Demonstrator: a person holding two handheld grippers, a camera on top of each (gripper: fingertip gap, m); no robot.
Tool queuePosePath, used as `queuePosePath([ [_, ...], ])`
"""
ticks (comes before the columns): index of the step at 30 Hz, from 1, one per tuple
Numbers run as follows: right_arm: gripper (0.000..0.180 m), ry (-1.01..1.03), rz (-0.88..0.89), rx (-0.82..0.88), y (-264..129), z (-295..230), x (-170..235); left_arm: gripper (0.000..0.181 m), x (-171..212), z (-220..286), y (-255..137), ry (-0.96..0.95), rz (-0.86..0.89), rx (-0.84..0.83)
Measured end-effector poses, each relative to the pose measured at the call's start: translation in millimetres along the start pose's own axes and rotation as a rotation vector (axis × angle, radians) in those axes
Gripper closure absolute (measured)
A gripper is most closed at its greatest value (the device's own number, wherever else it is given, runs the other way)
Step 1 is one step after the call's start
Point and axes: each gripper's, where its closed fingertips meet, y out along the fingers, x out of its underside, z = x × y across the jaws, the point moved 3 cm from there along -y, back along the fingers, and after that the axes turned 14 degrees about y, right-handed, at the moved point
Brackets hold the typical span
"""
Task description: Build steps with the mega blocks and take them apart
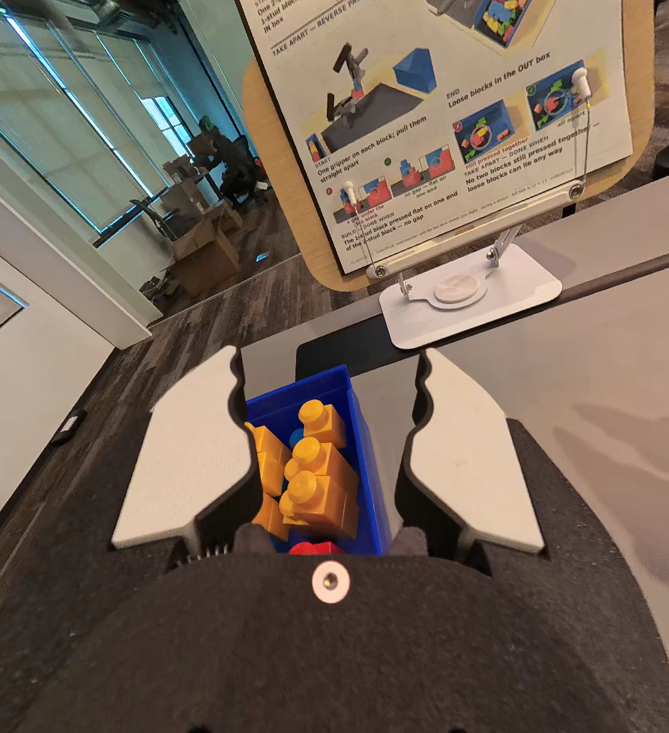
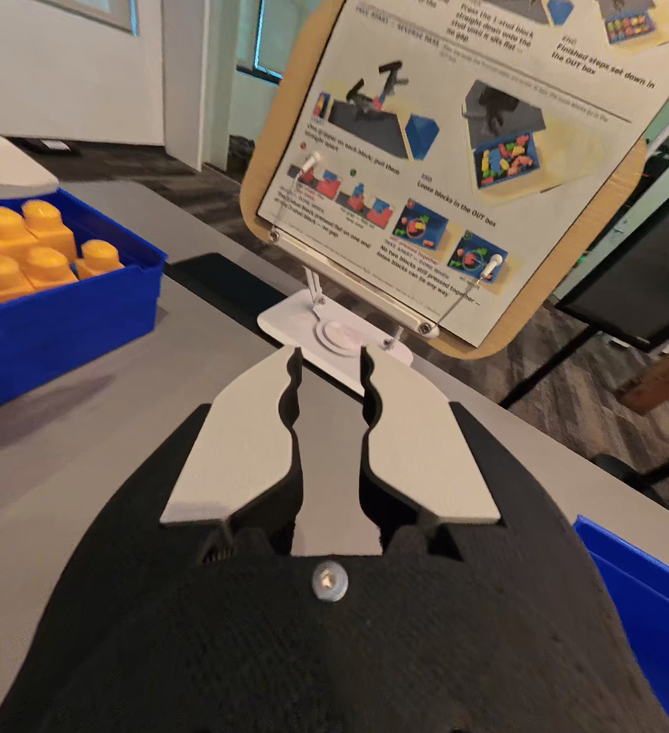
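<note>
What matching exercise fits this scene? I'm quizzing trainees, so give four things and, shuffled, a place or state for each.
Things:
1. left gripper
2. right gripper
3. yellow blocks
4. instruction sheet

Places or states:
A. propped on a white stand at the table's far edge
B. piled inside the blue bin
C. open wide above the bin
D. open over bare grey table, holding nothing

Pairs: 1-C, 2-D, 3-B, 4-A
</note>
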Motion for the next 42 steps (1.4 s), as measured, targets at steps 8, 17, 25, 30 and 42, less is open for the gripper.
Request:
queuePosePath([
  [8,0.145,-0.077,-0.075,-0.095,8,-13,21,0.115,34,-25,-8,0.082,-0.216,0.206],
  [17,0.138,-0.062,-0.223,-0.204,19,-5,43,0.123,123,-46,-56,0.306,-0.350,0.677],
  [25,0.137,-0.113,-0.278,-0.224,17,6,52,0.126,135,-19,-61,0.549,-0.287,0.816],
  [30,0.136,-0.084,-0.269,-0.233,11,15,42,0.132,147,-1,-53,0.571,-0.282,0.938],
  [42,0.136,0.072,-0.264,-0.275,2,43,29,0.140,164,16,-45,0.575,-0.292,1.053],
])
